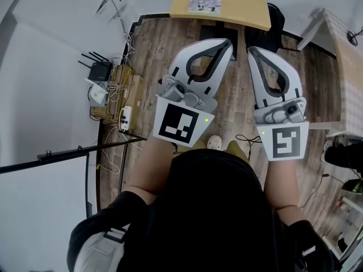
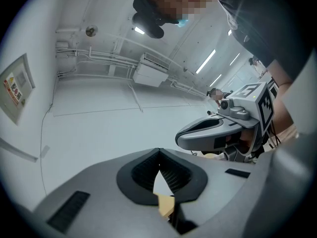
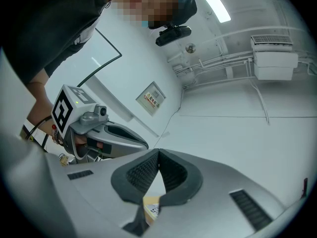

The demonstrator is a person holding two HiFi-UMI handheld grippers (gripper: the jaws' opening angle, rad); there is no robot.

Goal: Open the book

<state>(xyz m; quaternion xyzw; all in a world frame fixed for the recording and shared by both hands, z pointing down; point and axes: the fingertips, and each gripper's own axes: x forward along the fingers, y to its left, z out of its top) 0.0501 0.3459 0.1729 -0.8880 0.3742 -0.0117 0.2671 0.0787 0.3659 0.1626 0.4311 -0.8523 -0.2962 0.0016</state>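
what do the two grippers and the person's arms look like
The left gripper and right gripper have pale grey shells and long looped jaws lined with black ribbed pads. Each carries a cube of black-and-white square markers, a green light and a small camera. The person wears a black top.

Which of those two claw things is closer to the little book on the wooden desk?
Left, slightly. In the head view the left gripper ends just below the book, while the right gripper lies further off to the right. Neither touches it.
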